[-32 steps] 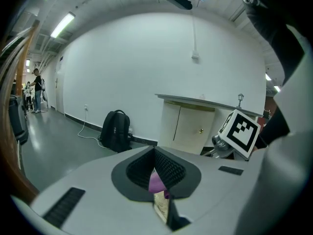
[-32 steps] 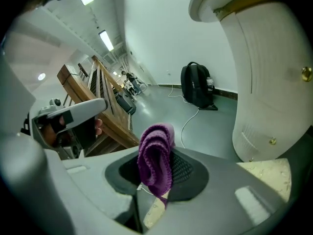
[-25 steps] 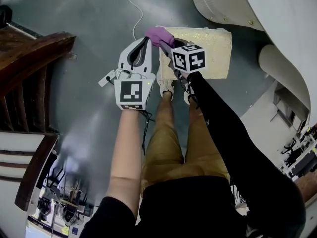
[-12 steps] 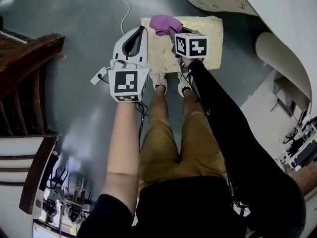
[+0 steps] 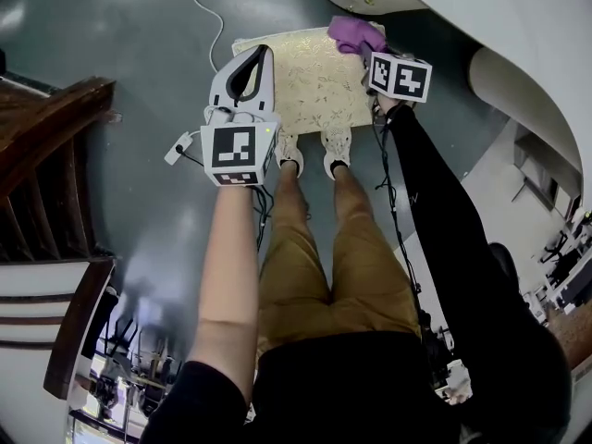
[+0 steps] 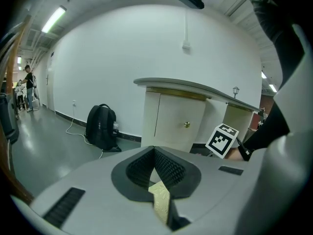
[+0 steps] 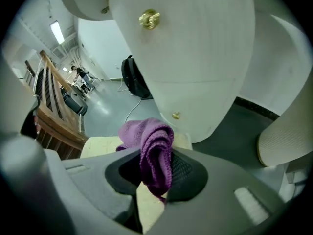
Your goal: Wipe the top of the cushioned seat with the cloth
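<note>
Over at the far right corner of the cushioned seat [image 5: 310,86]: purple cloth [image 5: 356,33], bunched up and clamped tight by the right gripper [image 5: 370,54]. Same story in the right gripper view, wad squeezed between the jaws with a bit hanging below. Left gripper [image 5: 248,67] closed all the way on nothing, over the seat's left edge, well apart from the cloth. Shoes [image 5: 289,153] just beside the near edge.

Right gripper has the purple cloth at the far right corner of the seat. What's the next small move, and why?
Probably sweep the right gripper toward the person's left along the far edge of the cushioned seat, keeping the cloth pressed down. The cloth sits bunched at the far right corner, clamped in that gripper, and the rest of the top lies uncovered.
</note>
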The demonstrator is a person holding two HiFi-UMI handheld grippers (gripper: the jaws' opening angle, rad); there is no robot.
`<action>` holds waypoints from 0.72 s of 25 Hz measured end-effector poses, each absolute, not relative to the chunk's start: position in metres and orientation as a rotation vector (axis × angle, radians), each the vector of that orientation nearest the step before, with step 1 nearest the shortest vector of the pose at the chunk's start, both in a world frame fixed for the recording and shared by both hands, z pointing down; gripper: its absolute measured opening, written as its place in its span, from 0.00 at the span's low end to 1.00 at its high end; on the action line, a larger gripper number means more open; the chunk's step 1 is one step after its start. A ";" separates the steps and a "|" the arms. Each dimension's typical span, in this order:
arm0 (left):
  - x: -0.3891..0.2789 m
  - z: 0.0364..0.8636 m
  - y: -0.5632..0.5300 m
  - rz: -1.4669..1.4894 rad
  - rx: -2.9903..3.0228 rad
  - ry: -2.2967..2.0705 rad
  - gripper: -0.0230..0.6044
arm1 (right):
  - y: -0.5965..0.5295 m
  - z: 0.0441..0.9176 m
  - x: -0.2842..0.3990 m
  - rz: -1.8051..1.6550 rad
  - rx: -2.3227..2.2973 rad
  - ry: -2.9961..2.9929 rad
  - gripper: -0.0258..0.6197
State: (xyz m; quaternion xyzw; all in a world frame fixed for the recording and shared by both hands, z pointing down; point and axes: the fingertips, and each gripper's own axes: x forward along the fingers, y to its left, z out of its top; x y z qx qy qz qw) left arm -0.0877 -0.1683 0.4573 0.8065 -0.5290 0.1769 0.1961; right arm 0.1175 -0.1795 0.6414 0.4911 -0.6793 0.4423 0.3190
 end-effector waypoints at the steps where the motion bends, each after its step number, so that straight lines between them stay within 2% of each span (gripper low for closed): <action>1: -0.083 0.457 -0.169 0.496 2.257 -1.486 0.05 | -0.181 0.642 0.133 1.156 1.314 -1.772 0.17; 9: -0.052 0.454 -0.162 0.489 2.248 -1.515 0.05 | -0.182 0.629 0.243 1.046 1.519 -1.622 0.17; 18: -0.053 0.453 -0.148 0.499 2.266 -1.506 0.05 | -0.165 0.614 0.246 1.027 1.573 -1.662 0.17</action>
